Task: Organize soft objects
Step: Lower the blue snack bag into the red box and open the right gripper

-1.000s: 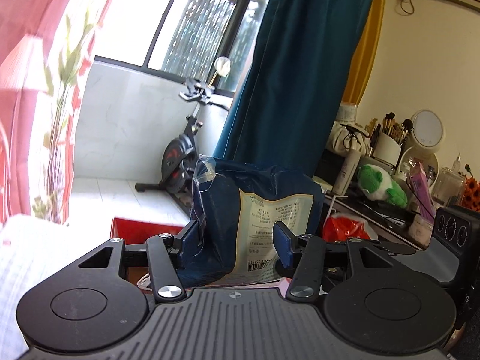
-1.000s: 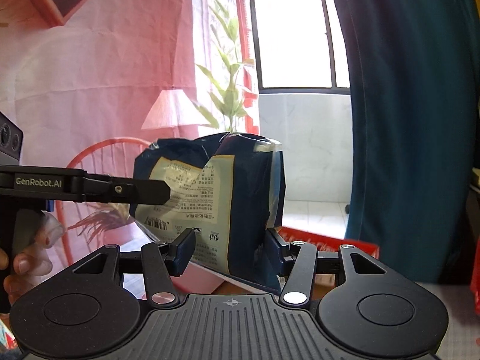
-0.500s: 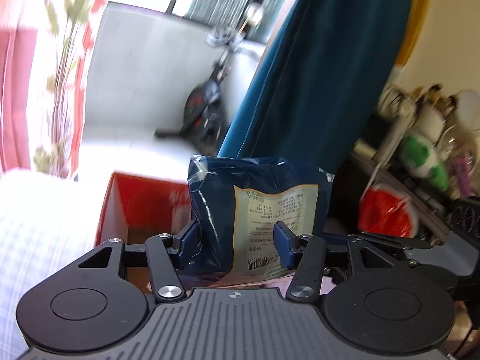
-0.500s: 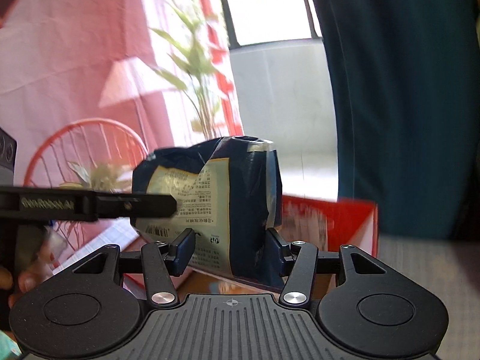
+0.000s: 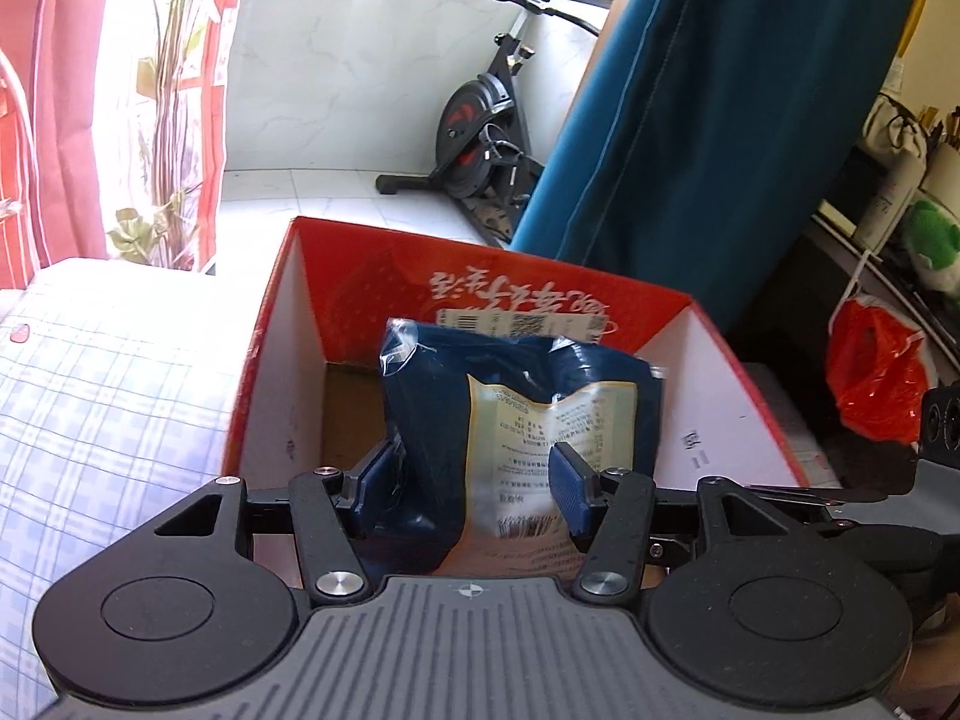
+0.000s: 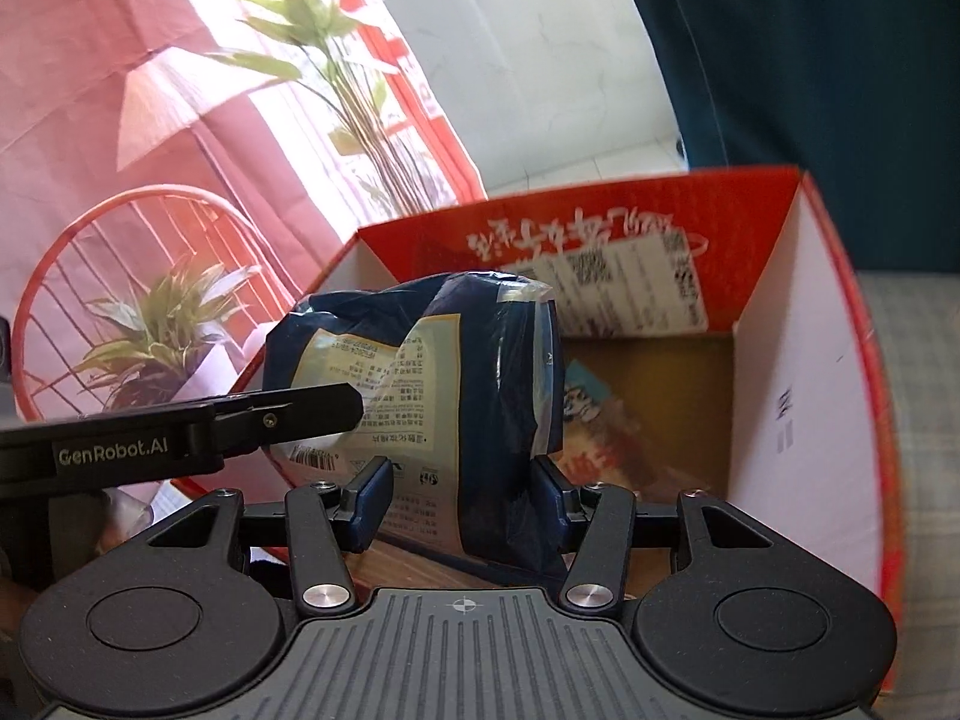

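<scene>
Now we hold the blue packet [image 5: 522,420] at mid-frame above the red box [image 5: 276,324], left gripper [image 5: 474,489] and right gripper [image 6: 462,495] both pinching it; lowering and release remain.

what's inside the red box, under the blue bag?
Right wrist view: inside the red box, a brown floor and one printed packet lying flat. The blue bag, gripped by both tongs, hides the left part.
</scene>
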A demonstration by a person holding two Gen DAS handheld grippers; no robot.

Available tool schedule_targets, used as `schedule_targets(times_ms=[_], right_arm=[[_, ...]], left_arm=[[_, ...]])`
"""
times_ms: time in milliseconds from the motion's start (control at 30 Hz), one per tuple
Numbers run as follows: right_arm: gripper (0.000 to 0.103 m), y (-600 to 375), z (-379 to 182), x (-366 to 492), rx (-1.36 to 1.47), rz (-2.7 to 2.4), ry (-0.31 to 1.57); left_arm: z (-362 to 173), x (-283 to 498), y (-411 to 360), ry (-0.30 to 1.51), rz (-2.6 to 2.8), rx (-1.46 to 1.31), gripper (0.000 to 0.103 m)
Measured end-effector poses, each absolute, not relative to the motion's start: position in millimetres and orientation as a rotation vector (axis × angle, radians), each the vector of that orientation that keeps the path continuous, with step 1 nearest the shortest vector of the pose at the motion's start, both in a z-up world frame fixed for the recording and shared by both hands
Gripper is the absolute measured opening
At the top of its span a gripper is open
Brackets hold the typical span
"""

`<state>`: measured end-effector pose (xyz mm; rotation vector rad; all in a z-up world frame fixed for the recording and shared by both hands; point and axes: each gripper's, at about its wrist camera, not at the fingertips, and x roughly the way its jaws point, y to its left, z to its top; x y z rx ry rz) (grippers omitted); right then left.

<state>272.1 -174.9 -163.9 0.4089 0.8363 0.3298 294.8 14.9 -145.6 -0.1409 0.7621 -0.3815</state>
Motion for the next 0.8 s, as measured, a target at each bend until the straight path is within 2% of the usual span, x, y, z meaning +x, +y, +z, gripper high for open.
schedule_targets(times_ms=[100,333,800], right_arm=[[0.048,-177,-168,275,0.410,0.319,0.842],[0.049,-181,-160,269,0.369,0.292,0.811],[0.049,-192,-121,197,0.200,0.292,0.705]], left_arm=[[-146,295,15,0.752,-0.368,-0.123,0.058],[-129,277,11,0.666,-0.357,-0.041,0.066],[-112,214,18,0.645,-0.426,-0.071,0.065]])
